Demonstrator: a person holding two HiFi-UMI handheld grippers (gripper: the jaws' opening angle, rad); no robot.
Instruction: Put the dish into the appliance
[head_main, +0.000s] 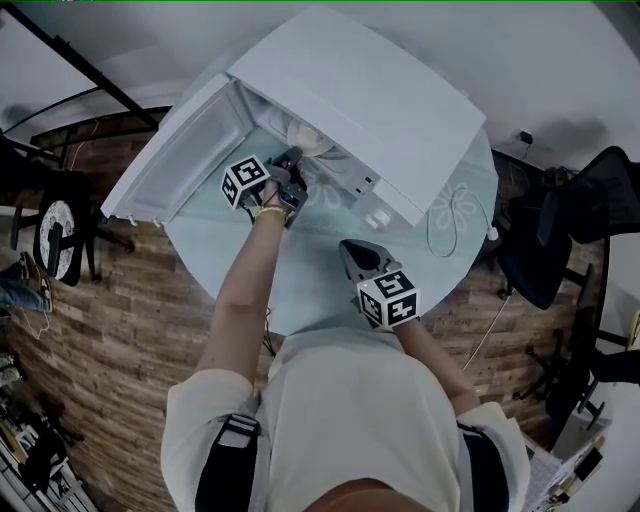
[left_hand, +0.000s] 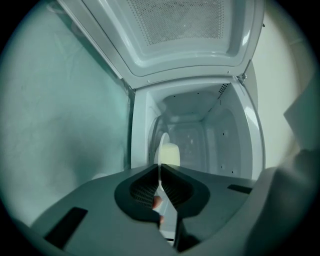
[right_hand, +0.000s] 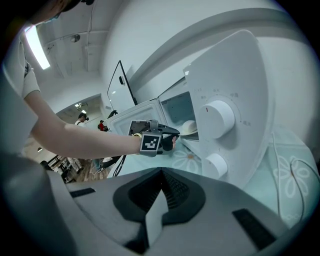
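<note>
Overhead, at the microwave (head_main: 370, 100) mouth, clamps the dish (head_main: 305, 135) by its rim in the left gripper (head_main: 293, 160). Along the left gripper view, holds it edge-on, with the cavity (left_hand: 200, 135) straight ahead. From the right gripper view, idles the right gripper (right_hand: 161, 172) closed and empty, farther back.

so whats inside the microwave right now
The pale dish, held by its rim in the left gripper, is just inside the open microwave; its back and side walls look bare. The floor beneath the dish is hidden by the gripper's body.
</note>
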